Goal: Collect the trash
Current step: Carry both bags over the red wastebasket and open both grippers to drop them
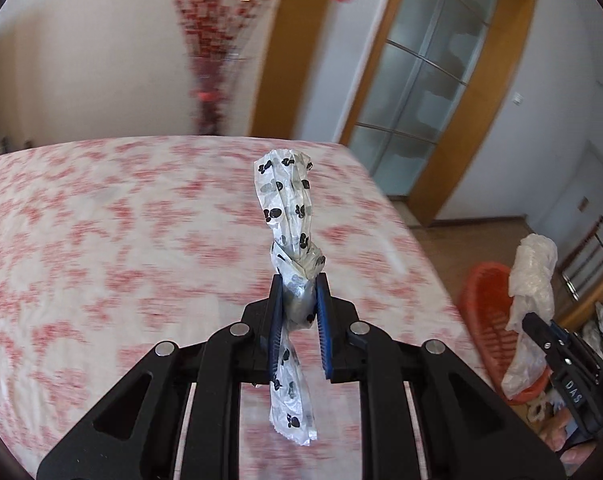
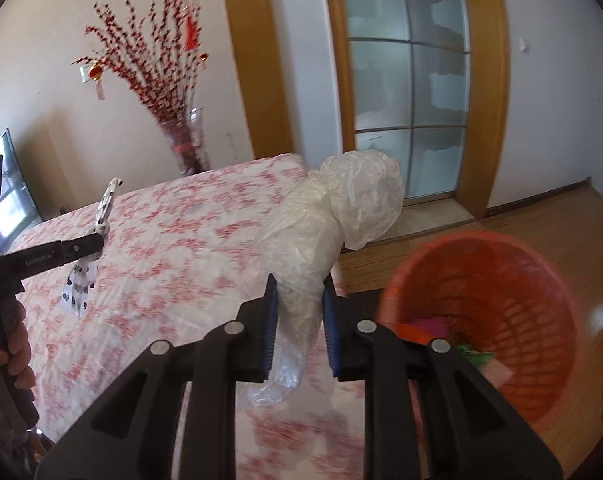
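We count two pairs of tongs and two pieces of trash, one in each. Our left tongs point(image 1: 299, 300) are pinching a knotted white bag printed with black paw marks point(image 1: 287, 208); its twisted top stands up past the blue pads and its tail hangs down below them, all of it above the tabletop point(image 1: 101, 240), which wears a cloth of red and white pattern. Our right tongs point(image 2: 299, 304) are pinching a crumpled clear plastic bag point(image 2: 333, 216), which bulges out beyond the tips and trails a loose end underneath. One orange basket point(image 2: 501, 280) with slotted walls stands on the wooden floor point(image 2: 561, 216) just beside the tabletop's right edge; a few coloured scraps already lie in its bottom. In the right wrist view the clear bag hangs over the tabletop near that edge, close to the basket's rim but not above its mouth. The far edge of the tabletop runs near one glass vase of red branches point(image 2: 185, 144) against the wall, and one frosted glass door point(image 2: 405, 80) in a wooden frame stands behind the basket. The floor between basket and door lies open.
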### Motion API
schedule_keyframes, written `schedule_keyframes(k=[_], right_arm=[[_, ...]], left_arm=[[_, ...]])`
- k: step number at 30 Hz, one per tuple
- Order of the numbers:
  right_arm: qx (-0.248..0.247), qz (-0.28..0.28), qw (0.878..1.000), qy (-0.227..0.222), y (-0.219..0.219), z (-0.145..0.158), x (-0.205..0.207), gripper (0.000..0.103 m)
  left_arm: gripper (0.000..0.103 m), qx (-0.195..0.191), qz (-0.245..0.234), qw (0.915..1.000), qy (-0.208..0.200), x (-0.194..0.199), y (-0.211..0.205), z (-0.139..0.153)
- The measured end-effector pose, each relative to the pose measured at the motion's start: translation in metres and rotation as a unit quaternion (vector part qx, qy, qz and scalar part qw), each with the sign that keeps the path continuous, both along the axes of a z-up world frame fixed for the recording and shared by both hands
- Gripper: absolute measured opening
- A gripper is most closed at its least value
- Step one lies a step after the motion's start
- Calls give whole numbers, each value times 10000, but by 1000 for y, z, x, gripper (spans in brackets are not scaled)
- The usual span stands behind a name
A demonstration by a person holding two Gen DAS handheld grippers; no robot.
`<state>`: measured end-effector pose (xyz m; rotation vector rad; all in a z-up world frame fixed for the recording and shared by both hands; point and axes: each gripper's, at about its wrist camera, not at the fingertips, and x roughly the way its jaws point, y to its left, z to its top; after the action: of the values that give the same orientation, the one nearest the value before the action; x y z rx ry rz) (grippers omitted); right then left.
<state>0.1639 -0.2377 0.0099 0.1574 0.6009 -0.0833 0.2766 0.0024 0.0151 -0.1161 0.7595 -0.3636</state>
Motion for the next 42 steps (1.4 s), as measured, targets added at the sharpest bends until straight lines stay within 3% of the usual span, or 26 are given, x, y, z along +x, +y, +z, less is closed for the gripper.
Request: schedule_keyframes(k=[8,20,34,37,39,42], right_arm=[[-75,-491,9987,-59,-53,-5,-30,21],[196,-1316,9911,25,-133,-26,-56,21],[404,-1645,9855,101,-172,-46,-63,22],[465,-1686,9846,83,-178,-48,-63,26],[482,-1711,9840,76,-181,-47,-61,33],[511,-1782,9827,53,-184,-48,-64,43]], left_arm=[[15,-119,-753,9971,63,-8,-80,-2],[15,-242,-1685,9850,285,-27,-185,-15],[15,-146,-2335,9706,572,-44,-254,-35],[16,-116,-2308,9708,644,-43,-261,-40],[22,-115,-2269,9711,731,-40,-262,-45],[48,-137,-2170,9726,819,-36,-259,-49]])
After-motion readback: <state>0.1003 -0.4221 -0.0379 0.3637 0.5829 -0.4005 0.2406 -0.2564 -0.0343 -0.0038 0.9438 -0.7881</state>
